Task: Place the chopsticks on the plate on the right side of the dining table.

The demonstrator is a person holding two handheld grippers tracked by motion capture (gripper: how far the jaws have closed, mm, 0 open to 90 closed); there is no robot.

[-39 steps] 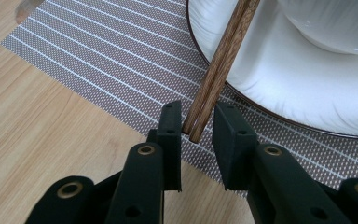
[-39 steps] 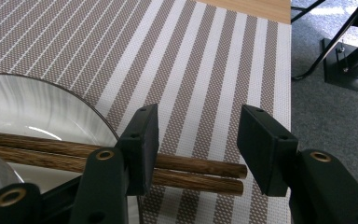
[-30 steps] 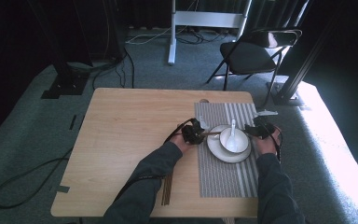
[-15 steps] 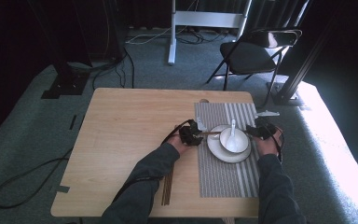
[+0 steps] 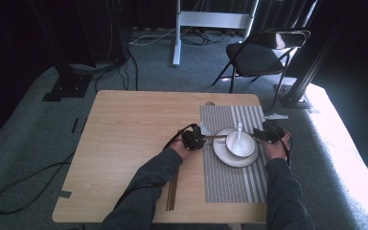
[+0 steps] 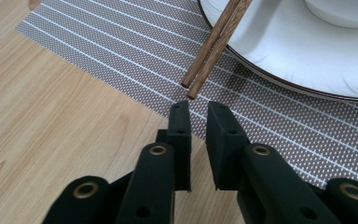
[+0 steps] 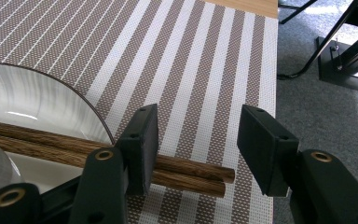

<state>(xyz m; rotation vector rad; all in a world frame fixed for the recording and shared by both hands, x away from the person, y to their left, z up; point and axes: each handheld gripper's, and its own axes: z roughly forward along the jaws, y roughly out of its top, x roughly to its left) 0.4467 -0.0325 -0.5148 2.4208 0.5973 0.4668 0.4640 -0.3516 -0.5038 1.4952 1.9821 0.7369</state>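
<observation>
A pair of brown chopsticks (image 5: 218,137) lies across a white plate (image 5: 223,155) that holds a white bowl (image 5: 239,143) and a spoon (image 5: 240,132). My left gripper (image 5: 201,139) sits at the plate's left. In the left gripper view its jaws (image 6: 198,109) have just been closing and stand nearly together with nothing between them. The chopstick ends (image 6: 200,74) lie just ahead on the striped placemat (image 6: 121,60). My right gripper (image 7: 198,126) is open at the plate's right, its jaws standing on either side of the other chopstick ends (image 7: 191,172) without pressing them.
The striped placemat (image 5: 230,182) covers the right part of the wooden table (image 5: 124,134). Another bundle of dark sticks (image 5: 172,191) lies near the front edge beside the left forearm. A folding chair (image 5: 261,52) stands beyond the table.
</observation>
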